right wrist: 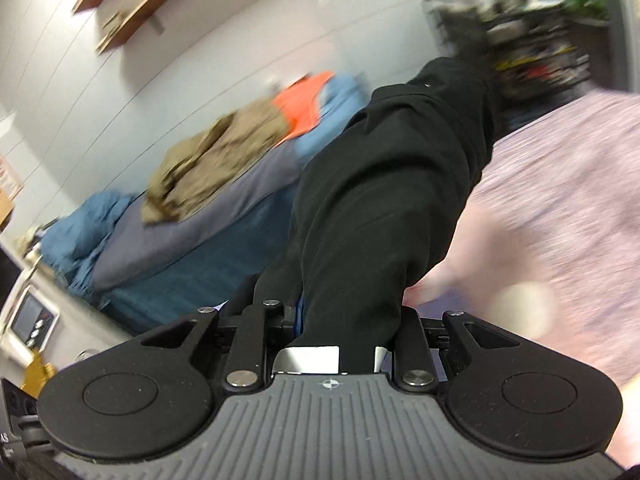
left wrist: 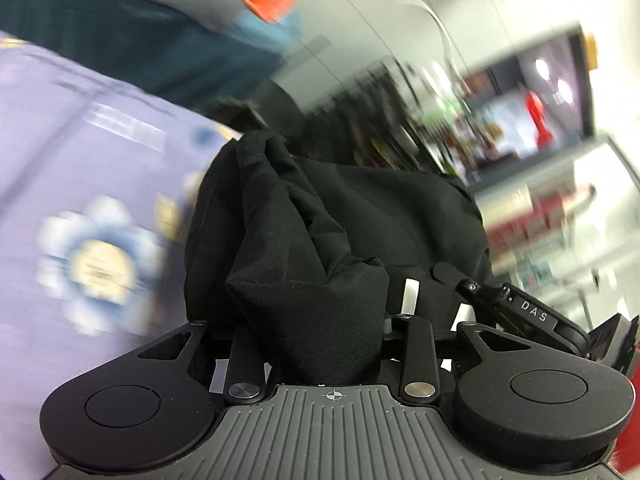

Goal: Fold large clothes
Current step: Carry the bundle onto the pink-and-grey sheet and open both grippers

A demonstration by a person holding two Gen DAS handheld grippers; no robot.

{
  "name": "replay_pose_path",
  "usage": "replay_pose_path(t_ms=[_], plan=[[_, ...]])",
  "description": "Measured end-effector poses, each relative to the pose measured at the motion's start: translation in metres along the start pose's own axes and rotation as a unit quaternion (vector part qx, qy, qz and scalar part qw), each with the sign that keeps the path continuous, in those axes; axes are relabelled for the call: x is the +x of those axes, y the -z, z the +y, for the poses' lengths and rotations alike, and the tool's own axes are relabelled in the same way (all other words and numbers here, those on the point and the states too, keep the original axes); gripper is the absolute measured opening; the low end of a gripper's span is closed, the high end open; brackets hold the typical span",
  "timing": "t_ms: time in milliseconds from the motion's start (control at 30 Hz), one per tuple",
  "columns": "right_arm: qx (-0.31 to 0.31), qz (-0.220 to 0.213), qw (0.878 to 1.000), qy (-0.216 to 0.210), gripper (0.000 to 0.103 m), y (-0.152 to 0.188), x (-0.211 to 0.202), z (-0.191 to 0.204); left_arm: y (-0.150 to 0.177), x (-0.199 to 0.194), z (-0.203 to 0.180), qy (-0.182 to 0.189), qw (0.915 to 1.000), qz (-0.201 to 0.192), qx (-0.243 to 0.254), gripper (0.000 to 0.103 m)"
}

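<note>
A black garment [left wrist: 340, 216] is held up between the two grippers, clear of the lilac floral cloth [left wrist: 80, 184] spread below it. In the left wrist view a thick bunch of the garment is seen between the fingers of the left gripper [left wrist: 320, 320], filling the gap and spilling forward over the linkage; the fingertips themselves are buried in the fabric, and the fingers are set fairly wide and clamped on that bunch. Part of the right gripper [left wrist: 532, 312] is seen at the lower right of the same view, close beside the garment.

In the right wrist view the garment [right wrist: 400, 184] is drawn out as a long band running up and away from the right gripper [right wrist: 348, 336], whose fingers are brought close together and pinched on a narrow fold of it. A metal finger plate [right wrist: 308, 358] is left bare just beside the pinched fold.

Behind the garment a bed [right wrist: 208, 248] with a teal base is seen, with a brown garment [right wrist: 208, 160], an orange one [right wrist: 304, 104] and blue bedding [right wrist: 88, 224] heaped on it. A wooden shelf [right wrist: 132, 8] is fixed on the white wall above. Both views are heavily smeared, so finer detail of the cluttered shelves [left wrist: 500, 140] beyond cannot be told.
</note>
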State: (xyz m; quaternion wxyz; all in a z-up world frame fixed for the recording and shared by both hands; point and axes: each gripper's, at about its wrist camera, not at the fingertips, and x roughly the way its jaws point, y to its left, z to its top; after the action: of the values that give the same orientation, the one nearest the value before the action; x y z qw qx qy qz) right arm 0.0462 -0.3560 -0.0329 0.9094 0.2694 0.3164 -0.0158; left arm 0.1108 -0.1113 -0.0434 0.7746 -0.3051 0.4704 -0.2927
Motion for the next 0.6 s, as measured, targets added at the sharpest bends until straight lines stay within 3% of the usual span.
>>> replay_pose_path(t_ms=[333,600], plan=[[0.041,-0.072,0.992,0.09,0.027,-0.01,-0.1,-0.141,0.046,0.123,-0.103,0.049,0.9914,0.095,0.074,0.081],[0.033,-0.126,0.985,0.109,0.027,-0.034,-0.149,-0.203,0.057,0.181,-0.167,0.094,0.9845,0.098,0.111,0.081]])
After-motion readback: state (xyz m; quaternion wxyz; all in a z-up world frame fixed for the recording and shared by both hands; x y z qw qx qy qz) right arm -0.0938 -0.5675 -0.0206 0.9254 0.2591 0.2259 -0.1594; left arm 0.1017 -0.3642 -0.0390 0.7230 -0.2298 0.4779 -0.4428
